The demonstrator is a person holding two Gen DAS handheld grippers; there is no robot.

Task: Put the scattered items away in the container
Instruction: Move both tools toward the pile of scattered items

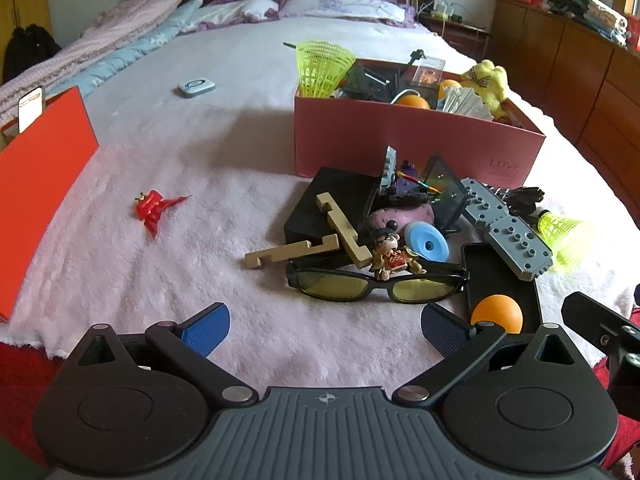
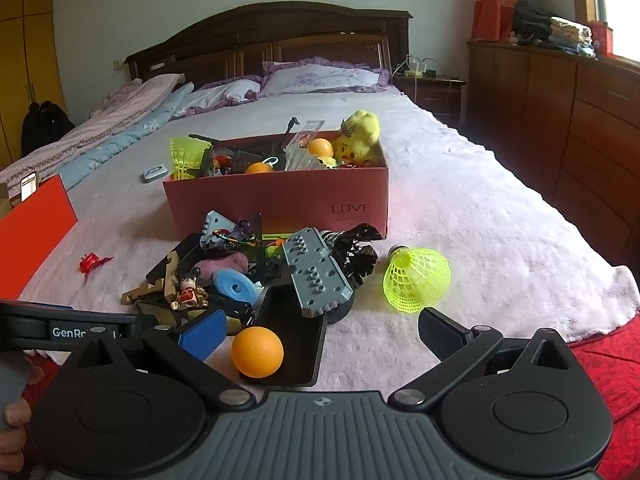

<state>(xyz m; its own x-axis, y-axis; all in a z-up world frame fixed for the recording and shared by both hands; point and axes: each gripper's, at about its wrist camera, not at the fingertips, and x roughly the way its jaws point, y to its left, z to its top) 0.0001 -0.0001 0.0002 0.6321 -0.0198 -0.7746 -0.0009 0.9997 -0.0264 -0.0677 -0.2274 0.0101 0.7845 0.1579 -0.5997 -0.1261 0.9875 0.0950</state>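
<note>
grippers: left (image 1: 325,330) and right (image 2: 322,334) both spread wide, holding nothing, low at the near bed edge. ball (image 2: 257,351) sits in a black tray (image 2: 298,322) just ahead of the right one; glasses (image 1: 376,286) ahead of the left. pile beyond, shuttlecock (image 2: 416,280) right of it, red toy (image 1: 154,208) far left. box (image 2: 280,208) farther back, part filled. judgement: pinch the ball centred, it'll roll. box floor and pile underside hidden.

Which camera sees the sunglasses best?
The left wrist view: the sunglasses lie whole, both yellow lenses facing the camera, a figurine on the bridge. In the right wrist view the gripper's finger and the left gripper hide nearly all of them.
</note>
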